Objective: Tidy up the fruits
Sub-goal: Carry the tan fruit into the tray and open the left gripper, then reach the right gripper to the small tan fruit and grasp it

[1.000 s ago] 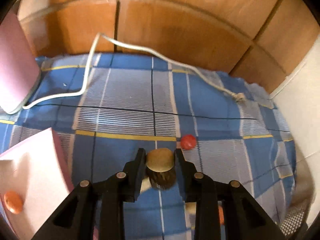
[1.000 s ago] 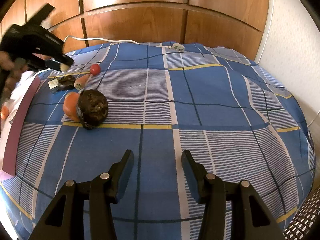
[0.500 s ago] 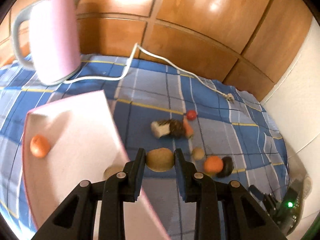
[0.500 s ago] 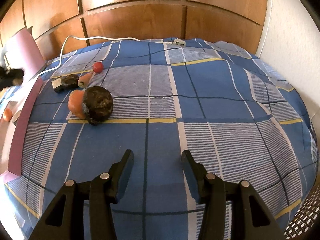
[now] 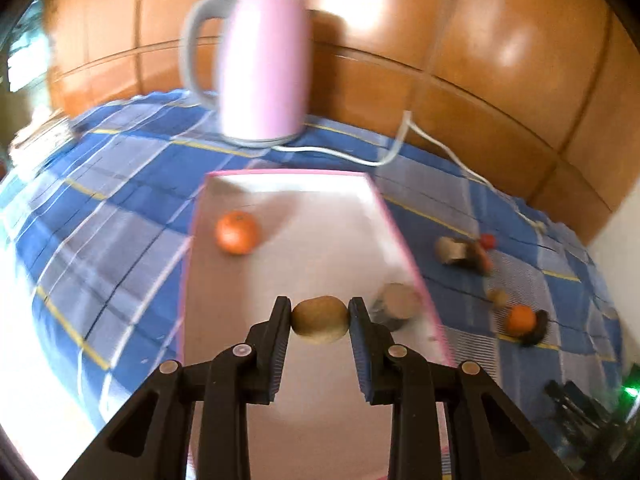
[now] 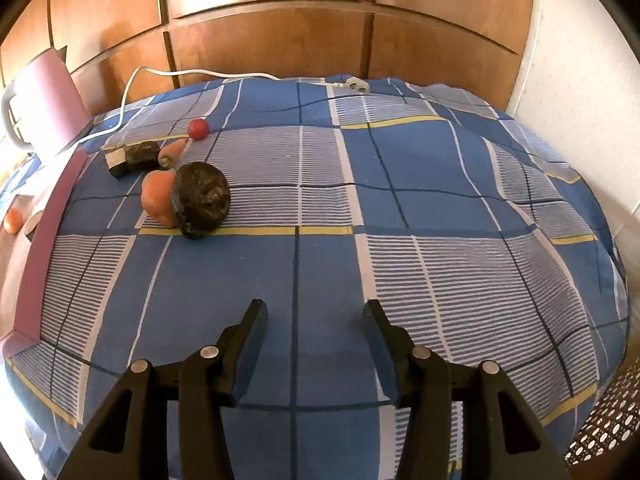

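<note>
The left gripper [image 5: 320, 322] has its fingers [image 5: 276, 340] closed on a brown kiwi [image 5: 319, 320], which sits crosswise between the two pads and is pinched at both ends. Below and beyond the fingers lies a pink-rimmed tray [image 5: 384, 208] on the blue checked cloth [image 5: 120, 184]. An orange fruit [image 5: 237, 232] rests in the tray, ahead of the fingers and to their left. Just right of the right finger, near the tray's rim, is a blurred dark round thing [image 5: 398, 304] that I cannot identify. A pink kettle [image 5: 262, 68] stands past the far end of the tray, with a white cord [image 5: 384, 160] trailing off to the right. Farther right of the fingers, outside the tray, a few more pieces lie on the cloth, among them another orange [image 5: 520, 319].

The right gripper [image 6: 316, 320] holds nothing; its fingers [image 6: 250, 336] stand moderately apart above bare cloth. Ahead of them and to the left lie a dark rough lump [image 6: 201, 200] touching an orange piece [image 6: 158, 196], then a dark block [image 6: 132, 158], a small carrot [image 6: 171, 153] and a red ball [image 6: 198, 128]. The tray's edge shows at the far left.
</note>
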`<state>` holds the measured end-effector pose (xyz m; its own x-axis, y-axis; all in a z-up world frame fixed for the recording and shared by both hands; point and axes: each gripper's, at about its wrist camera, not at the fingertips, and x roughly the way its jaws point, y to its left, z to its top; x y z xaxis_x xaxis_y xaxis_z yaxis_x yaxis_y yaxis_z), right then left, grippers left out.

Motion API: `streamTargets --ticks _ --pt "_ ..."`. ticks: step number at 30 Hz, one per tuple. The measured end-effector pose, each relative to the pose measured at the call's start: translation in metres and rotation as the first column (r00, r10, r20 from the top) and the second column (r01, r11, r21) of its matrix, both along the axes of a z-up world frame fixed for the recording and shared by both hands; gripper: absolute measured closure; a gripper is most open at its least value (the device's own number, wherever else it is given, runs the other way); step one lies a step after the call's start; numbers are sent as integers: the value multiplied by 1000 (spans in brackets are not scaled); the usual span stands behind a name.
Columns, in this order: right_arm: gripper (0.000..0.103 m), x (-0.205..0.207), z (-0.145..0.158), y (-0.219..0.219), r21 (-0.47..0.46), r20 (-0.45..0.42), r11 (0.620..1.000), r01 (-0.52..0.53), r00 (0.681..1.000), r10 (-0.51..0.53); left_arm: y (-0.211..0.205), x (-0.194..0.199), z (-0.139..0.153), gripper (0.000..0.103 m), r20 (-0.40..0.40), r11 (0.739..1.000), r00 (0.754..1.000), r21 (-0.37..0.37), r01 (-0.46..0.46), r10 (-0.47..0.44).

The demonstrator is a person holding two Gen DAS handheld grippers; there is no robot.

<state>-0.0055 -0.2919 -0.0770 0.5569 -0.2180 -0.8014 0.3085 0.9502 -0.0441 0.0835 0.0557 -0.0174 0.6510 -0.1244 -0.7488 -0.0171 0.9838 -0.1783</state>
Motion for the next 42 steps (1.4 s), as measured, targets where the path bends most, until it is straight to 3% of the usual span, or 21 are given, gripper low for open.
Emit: streamTargets --ticks 9,15,23,27,32,40,42 --pt "33 -5 -4 -7 3 17 999 49 999 -49 6 -16 -29 73 -10 997 999 65 -36 36" --pt "32 -7 -5 -7 -3 38 998 55 998 -55 3 -19 -35 73 8 995 999 93 -34 34" --pt "28 -9 -8 -5 -11 51 998 62 997 -62 6 -17 -47 71 -19 997 999 70 -44 45" --pt "24 -9 -8 -5 -12 64 997 71 996 -70 8 -19 -51 59 -26 997 998 54 -57 59" --pt "23 -11 -11 -2 -28 92 996 81 993 -78 12 -19 -53 54 -29 996 997 49 -76 77" --pt "21 -12 -12 0 -52 118 995 88 990 -81 13 -21 -49 25 1 998 998 17 -61 61" --pt "20 -12 -12 -1 -54 121 995 89 989 -82 12 -22 -48 24 7 998 998 14 -64 64"
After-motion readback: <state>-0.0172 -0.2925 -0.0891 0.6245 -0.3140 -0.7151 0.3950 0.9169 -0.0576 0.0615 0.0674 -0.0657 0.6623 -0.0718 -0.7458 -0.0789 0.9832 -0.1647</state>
